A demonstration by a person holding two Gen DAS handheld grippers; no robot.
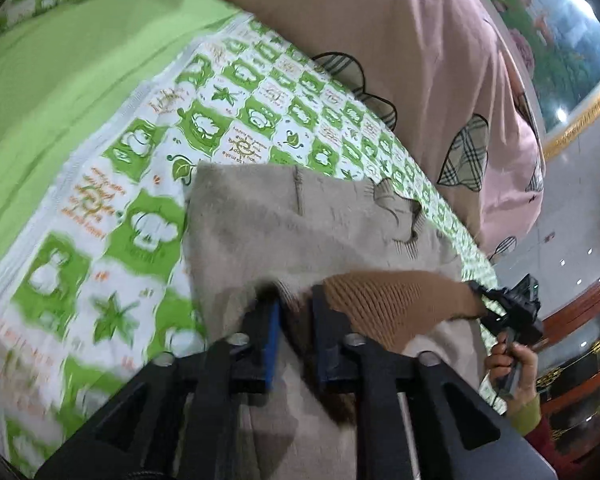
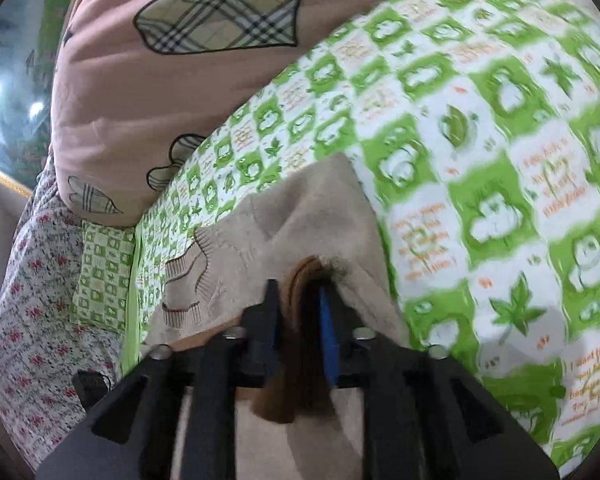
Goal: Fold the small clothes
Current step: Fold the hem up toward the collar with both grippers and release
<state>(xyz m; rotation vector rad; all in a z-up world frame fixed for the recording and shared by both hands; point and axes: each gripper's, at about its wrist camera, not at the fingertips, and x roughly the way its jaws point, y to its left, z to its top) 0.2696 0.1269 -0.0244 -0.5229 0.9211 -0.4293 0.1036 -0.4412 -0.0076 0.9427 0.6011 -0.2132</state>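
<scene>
Two grippers are pinching the same small beige sweater by its brown ribbed hem. The left gripper is sitting low in the centre of the left view, its jaws drawn narrow around the hem. The right gripper is doing likewise at the lower centre of the right view, a dark brown fold bunching between its blue pads.

The sweater is lying across the middle of both frames on the green checked sheet, its far part spreading flat toward the upper centre. A pink quilt is filling the upper right of the left view, just beyond the sweater.

The risk here is slipping: the knit looks thick and soft, and one grip appears to be taking only the hem edge, so an uneven pull could be freeing one corner and skewing the fold. Both views are blurring, so a hurried sweep could also be dragging the sheet into wrinkles or brushing the quilt.
</scene>
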